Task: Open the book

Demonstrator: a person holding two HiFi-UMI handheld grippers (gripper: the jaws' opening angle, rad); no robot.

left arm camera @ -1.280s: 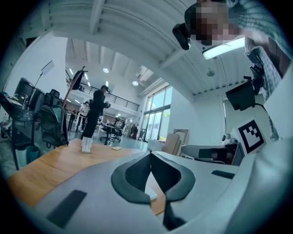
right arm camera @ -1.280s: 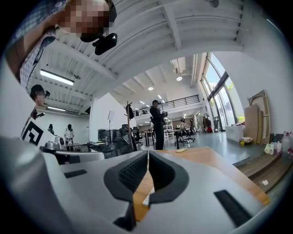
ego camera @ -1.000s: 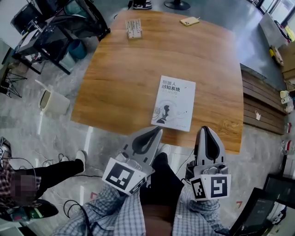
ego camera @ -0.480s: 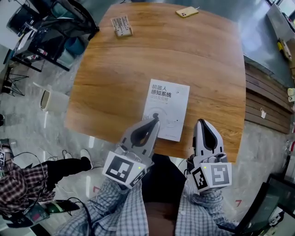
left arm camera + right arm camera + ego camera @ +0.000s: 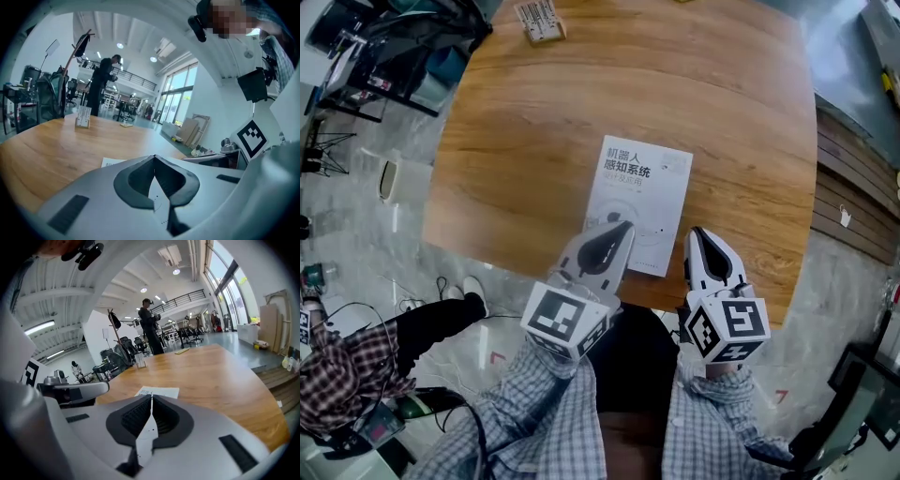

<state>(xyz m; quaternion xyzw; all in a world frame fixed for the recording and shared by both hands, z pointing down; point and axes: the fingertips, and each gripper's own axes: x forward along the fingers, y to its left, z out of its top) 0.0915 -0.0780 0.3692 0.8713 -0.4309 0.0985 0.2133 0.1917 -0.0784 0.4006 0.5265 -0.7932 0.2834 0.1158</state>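
Book position: the book [image 5: 643, 192] lies flat and closed on the wooden table [image 5: 525, 122], in the near half, close to the edge where we stand.
Book axis: its long axis runs away from us, with the far end leaning a little to our right; the short edges face us and the far side.
Book heading: the title reads upright from our side, so the top of the cover points away from us.
Book looks: white front cover facing up, dark title characters in two rows near the top left, a paler line beneath them, a small mark at the top right, and a dark figure low on the cover, partly hidden by the left gripper.
Left gripper: the left gripper [image 5: 622, 226] sits over the near left part of the cover; we cannot tell whether it touches. Its jaws are clenched tip to tip with nothing between them [image 5: 153, 158], and a strip of the white cover [image 5: 112, 162] shows beyond them.
Right gripper: the right gripper [image 5: 697, 233] is over bare table just beside the book's near right corner. Its jaws are pressed together and empty [image 5: 151, 397], and the book [image 5: 158, 392] lies ahead of them.
Far end: a small card stand [image 5: 540, 20] is well apart from the book.
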